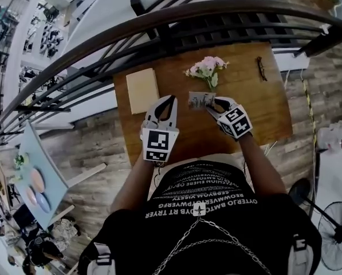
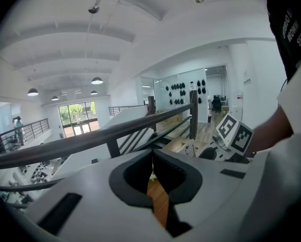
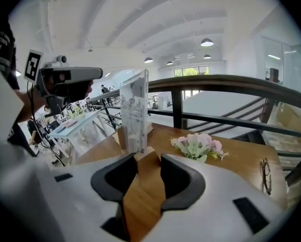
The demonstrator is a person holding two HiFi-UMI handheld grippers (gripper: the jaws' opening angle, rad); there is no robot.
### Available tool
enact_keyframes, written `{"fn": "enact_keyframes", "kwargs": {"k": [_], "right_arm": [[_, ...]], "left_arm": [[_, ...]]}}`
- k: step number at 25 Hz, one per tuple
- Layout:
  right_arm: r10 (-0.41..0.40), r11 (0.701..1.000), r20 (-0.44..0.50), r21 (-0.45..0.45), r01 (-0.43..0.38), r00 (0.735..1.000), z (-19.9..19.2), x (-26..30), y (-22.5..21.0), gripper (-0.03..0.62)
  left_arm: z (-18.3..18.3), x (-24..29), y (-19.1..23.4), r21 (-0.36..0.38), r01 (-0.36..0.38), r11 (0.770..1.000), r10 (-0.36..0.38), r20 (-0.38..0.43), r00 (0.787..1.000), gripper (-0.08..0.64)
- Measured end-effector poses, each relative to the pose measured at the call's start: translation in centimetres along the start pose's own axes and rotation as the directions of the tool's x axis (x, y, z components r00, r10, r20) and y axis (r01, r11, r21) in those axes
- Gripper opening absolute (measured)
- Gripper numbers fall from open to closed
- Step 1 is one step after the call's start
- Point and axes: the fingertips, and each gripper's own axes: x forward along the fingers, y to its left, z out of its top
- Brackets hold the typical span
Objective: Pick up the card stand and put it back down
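The card stand [image 1: 201,100] is a clear upright holder with a printed card on a small wooden base [image 3: 142,158]. It shows near the middle of the wooden table [image 1: 256,116] in the head view. My right gripper [image 1: 214,104] is shut on that wooden base, and the clear panel [image 3: 134,110] rises just past the jaws. Whether the base touches the table is hidden by the jaws. My left gripper [image 1: 172,99] hovers just left of the stand, apart from it. Its fingertips [image 2: 152,158] meet with nothing between them.
A bunch of pink flowers [image 1: 207,67] lies behind the stand. Dark glasses [image 1: 262,69] rest at the table's far right, and a beige pad [image 1: 142,89] at its far left. A dark curved railing [image 1: 159,22] runs along the table's far edge.
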Motion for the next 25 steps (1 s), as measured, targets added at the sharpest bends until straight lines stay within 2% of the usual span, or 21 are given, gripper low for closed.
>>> {"fn": "enact_keyframes", "kwargs": {"k": [8,12,19,25], "right_arm": [[0.063,0.998,-0.052,-0.015,-0.063,0.997,-3.2,5.3,-2.1,0.161],[0.081,0.996,-0.083,-0.034,-0.084,0.993,-4.2,7.6,-2.7,0.163],[0.126,0.99,-0.116,-0.04,-0.132,0.985,-5.9,10.7,-3.3,0.163],[0.133,0.984,-0.158,-0.099,-0.15,0.978,-7.2,12.5,-2.7,0.163]], "left_arm": [[-2.2,1.1,1.7,-0.068,-0.095,0.993,0.091,-0.056,0.994,0.028],[-3.1,0.9,1.9,-0.087,-0.121,0.989,0.114,-0.08,0.99,0.028],[-5.6,0.1,2.1,-0.138,-0.182,0.974,0.161,-0.148,0.976,0.028],[-7.1,-2.0,2.5,-0.153,-0.228,0.962,0.197,-0.19,0.962,0.028]]}}
